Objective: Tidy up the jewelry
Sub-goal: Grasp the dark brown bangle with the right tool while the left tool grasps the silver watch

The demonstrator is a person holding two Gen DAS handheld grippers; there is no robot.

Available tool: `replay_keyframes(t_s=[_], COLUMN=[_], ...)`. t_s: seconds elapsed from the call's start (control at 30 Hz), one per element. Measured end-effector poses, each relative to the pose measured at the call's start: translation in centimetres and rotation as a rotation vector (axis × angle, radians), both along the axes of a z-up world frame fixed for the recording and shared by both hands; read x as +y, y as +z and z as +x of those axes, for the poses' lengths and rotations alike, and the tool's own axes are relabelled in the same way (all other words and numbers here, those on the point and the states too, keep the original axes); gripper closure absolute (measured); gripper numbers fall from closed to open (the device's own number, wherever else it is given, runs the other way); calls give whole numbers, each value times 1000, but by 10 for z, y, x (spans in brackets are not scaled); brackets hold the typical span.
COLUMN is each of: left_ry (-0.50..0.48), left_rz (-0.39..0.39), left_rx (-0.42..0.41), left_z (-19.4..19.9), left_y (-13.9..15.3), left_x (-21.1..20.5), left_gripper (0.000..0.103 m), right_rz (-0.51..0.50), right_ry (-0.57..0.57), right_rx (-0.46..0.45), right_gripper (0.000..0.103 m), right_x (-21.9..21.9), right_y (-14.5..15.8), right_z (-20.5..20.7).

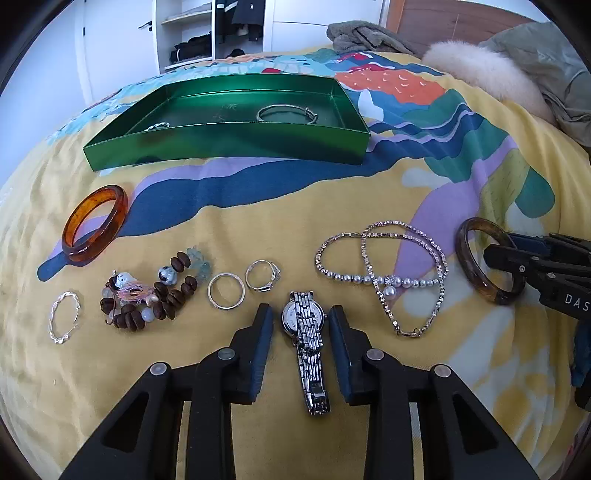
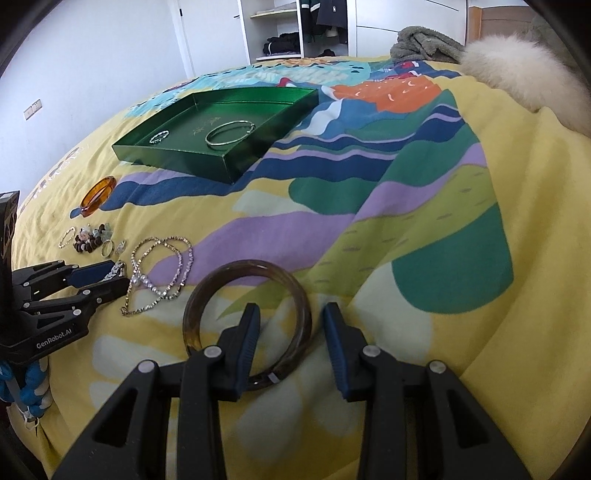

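A green tray (image 1: 221, 142) (image 2: 177, 157) on the bed holds a silver bangle (image 1: 286, 112) (image 2: 229, 134) and a small silver bracelet (image 1: 157, 126). My left gripper (image 1: 301, 314) is open, its fingers on either side of a silver watch (image 1: 306, 339). My right gripper (image 2: 290, 314) is open around the right rim of a dark brown bangle (image 2: 247, 321) (image 1: 487, 262). Loose on the bedspread lie an amber bangle (image 1: 96, 223), a wooden bead bracelet (image 1: 155, 291), two rings (image 1: 226, 290), a thin silver bracelet (image 1: 64, 317) and a pearl and chain necklace (image 1: 384, 273) (image 2: 162, 273).
The colourful bedspread (image 1: 258, 206) covers the bed. A grey garment (image 1: 365, 37) and a fur-trimmed coat (image 1: 491, 74) lie at the far edge. An open wardrobe (image 2: 295, 29) stands behind the bed.
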State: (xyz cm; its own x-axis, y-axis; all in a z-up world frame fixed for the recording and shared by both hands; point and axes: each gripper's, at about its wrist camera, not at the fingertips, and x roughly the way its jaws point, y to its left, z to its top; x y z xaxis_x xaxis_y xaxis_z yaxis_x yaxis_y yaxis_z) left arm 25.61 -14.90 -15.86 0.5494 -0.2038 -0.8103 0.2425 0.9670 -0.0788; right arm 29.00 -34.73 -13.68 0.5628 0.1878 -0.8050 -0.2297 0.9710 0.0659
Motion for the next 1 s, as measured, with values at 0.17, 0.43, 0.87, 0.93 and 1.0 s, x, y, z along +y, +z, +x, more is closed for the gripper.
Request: replay_keyframes(t_s=[0.17, 0.43, 0.87, 0.93, 1.0], left_ry=[-4, -19, -44, -46, -48], left_rz=[-19, -41, -52, -54, -62], left_rx=[1, 2, -4, -7, -10], left_z=[2, 1, -10, -12, -15], left_y=[-1, 0, 9, 11, 14], left_x=[2, 4, 8, 9, 10], left_gripper=[74, 78, 78, 78, 78], right_rz=[-4, -42, -249, -252, -256], right_ry=[-3, -27, -103, -119, -132], right_rx=[23, 27, -27, -34, -43], right_gripper=[76, 93, 94, 94, 94], right_x=[0, -1, -8, -13, -16], right_y=[-8, -11, 3, 7, 11], right_z=[4, 4, -17, -23, -28])
